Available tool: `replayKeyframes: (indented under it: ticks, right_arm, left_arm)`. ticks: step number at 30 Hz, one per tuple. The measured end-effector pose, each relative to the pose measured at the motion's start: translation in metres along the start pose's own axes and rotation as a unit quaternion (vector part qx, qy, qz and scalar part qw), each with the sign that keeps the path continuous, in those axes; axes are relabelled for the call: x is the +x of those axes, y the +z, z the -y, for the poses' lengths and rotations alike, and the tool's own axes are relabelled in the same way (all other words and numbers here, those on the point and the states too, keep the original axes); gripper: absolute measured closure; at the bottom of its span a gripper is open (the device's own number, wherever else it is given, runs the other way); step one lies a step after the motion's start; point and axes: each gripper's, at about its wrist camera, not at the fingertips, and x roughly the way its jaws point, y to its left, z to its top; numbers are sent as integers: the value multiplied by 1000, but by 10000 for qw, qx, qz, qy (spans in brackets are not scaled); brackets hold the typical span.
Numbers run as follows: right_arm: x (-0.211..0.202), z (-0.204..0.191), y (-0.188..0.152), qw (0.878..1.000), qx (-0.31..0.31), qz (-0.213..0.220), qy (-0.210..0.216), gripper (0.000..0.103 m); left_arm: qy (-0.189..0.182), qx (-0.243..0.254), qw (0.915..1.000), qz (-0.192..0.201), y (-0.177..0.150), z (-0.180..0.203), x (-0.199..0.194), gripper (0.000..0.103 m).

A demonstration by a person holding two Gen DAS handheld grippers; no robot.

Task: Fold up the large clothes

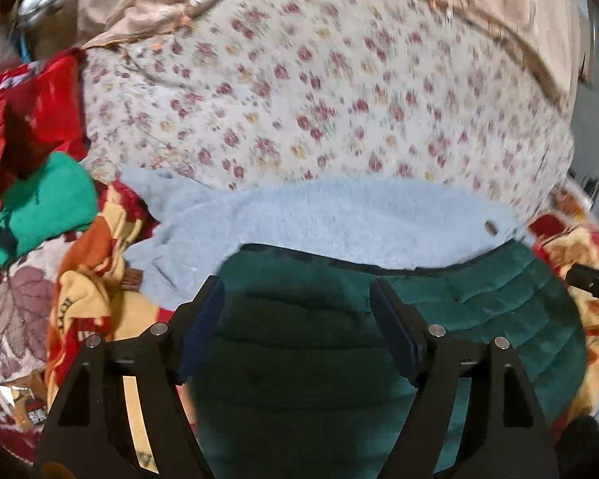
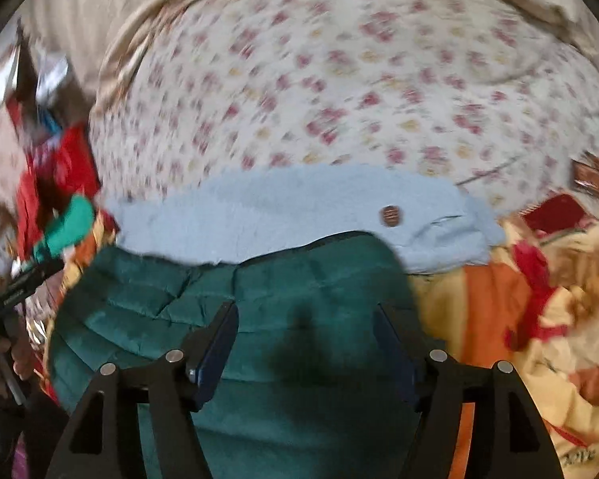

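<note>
Dark green quilted garment [image 1: 479,311], velvety, stitched in curved channels, lies flat on bed directly under both tongs. Light blue fluffy garment [image 1: 339,219], fleece-like, one brown button [image 2: 390,215], partly under green one's far edge. Beyond: floral sheet [image 1: 319,92], small pink roses. Bright leaf-print blanket [image 2: 519,339] at sides. Left tongs [image 1: 297,319] wide apart, hold nothing. Right tongs [image 2: 305,339] wide apart, hold nothing.
</note>
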Motion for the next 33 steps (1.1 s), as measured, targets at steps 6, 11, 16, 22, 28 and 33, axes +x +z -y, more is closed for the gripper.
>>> replayKeyframes:
  ticks: [6, 11, 16, 22, 28, 33]
  right_arm:
    - [58, -1, -20, 9984, 96, -559, -84, 36]
    - [72, 4, -33, 9985, 2, -551, 14, 29]
    - [76, -1, -37, 9987, -191, -473, -41, 22]
    - [80, -7, -35, 9983, -289, -507, -76, 15]
    - [82, -10, -36, 9982, -339, -471, -114, 10]
    - [83, -15, -37, 9976, -456, -459, -232, 9]
  left_arm:
    - [267, 2, 9971, -706, -30, 3, 57, 26]
    - [181, -127, 9977, -636, -38, 1, 66, 21]
    - [181, -131, 9980, -585, -40, 2, 67, 19]
    - [127, -177, 9982, -560, -41, 1, 68, 18]
    - [125, -174, 9983, -549, -41, 1, 68, 18]
    - [98, -195, 9982, -550, -41, 0, 68, 18]
